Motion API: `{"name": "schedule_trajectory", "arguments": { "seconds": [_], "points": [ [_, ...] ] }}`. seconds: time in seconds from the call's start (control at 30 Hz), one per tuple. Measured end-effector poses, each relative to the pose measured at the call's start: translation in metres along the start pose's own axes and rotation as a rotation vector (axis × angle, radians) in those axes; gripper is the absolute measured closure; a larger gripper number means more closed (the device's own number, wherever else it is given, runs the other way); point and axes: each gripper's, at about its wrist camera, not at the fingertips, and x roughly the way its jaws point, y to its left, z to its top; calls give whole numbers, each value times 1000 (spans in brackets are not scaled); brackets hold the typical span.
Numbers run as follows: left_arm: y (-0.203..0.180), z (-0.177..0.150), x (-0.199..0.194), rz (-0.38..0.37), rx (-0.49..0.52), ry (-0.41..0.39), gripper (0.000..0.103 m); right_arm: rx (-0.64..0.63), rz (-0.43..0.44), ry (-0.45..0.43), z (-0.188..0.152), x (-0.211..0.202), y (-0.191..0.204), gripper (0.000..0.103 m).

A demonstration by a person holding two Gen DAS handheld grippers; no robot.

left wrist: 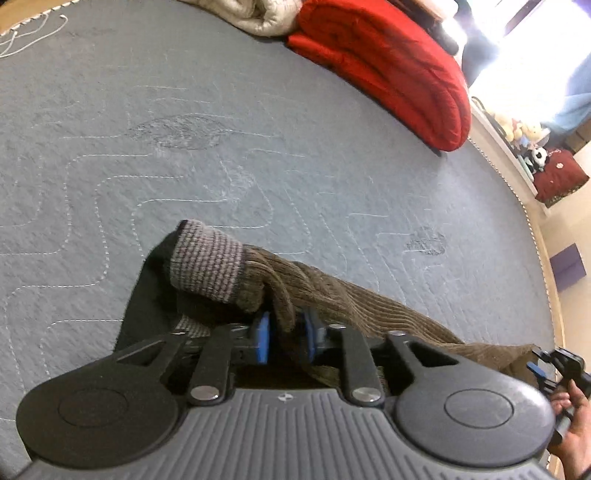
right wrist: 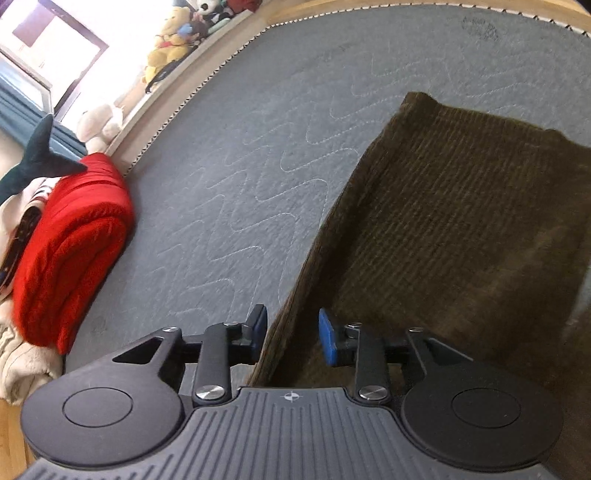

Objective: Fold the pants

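Note:
Brown corduroy pants [right wrist: 461, 221] lie on a grey quilted mattress [right wrist: 240, 184]. In the left wrist view my left gripper [left wrist: 284, 338] is shut on a bunched fold of the pants [left wrist: 332, 291], beside a grey ribbed cuff [left wrist: 207, 266] with dark lining, lifted above the mattress [left wrist: 184, 147]. In the right wrist view my right gripper [right wrist: 291, 338] is open, its blue pads either side of the pants' left edge, not clamped. The right gripper also shows at the right edge of the left wrist view [left wrist: 546, 369], held by a hand.
A folded red blanket [left wrist: 388, 66] and a beige blanket [left wrist: 255, 14] lie at the mattress's far side; the red one also shows in the right wrist view [right wrist: 74, 251]. Stuffed toys [right wrist: 170, 40] sit along a ledge. The mattress edge [left wrist: 535, 236] runs along the right.

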Motion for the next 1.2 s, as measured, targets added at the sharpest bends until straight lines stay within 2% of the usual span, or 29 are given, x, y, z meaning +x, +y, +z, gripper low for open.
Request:
{"name": "schedule_trajectory", "arguments": {
  "seconds": [0.07, 0.33, 0.37, 0.4, 0.43, 0.5, 0.63, 0.8, 0.97, 1.03, 1.1, 1.2],
  "points": [
    [-3, -1, 0, -1, 19, -6, 69, -2, -6, 5, 2, 12, 1, 67],
    [-5, 0, 8, 17, 16, 4, 70, -21, -47, 7, 6, 36, -3, 68],
    [-6, 1, 9, 20, 15, 3, 70, -23, -46, 5, 6, 36, -3, 82],
    [-7, 1, 9, 25, 16, 5, 76, -32, -42, 7, 6, 34, -2, 97],
    [-7, 2, 10, 39, 24, 10, 85, -44, -54, 3, 6, 34, 0, 97],
    [-6, 3, 12, 62, 43, 18, 93, -55, -57, -18, 5, 25, 3, 98],
    [0, 5, 3, 44, 56, 9, 97, -77, -45, -64, 5, -10, 6, 98],
    [10, 2, -32, 6, 91, -48, 98, -133, -26, -104, 1, -81, 5, 99],
    [31, -16, -73, -29, 128, -52, 99, -197, -33, -134, -34, -168, -13, 99],
    [44, -27, -81, -25, 131, -19, 99, -206, -61, -114, -58, -195, -30, 99],
    [53, -39, -82, -5, 146, 41, 99, -188, -99, -57, -80, -210, -55, 99],
    [58, -58, -68, 51, 181, 174, 97, -158, -212, 124, -108, -199, -100, 98]
  ]
}}
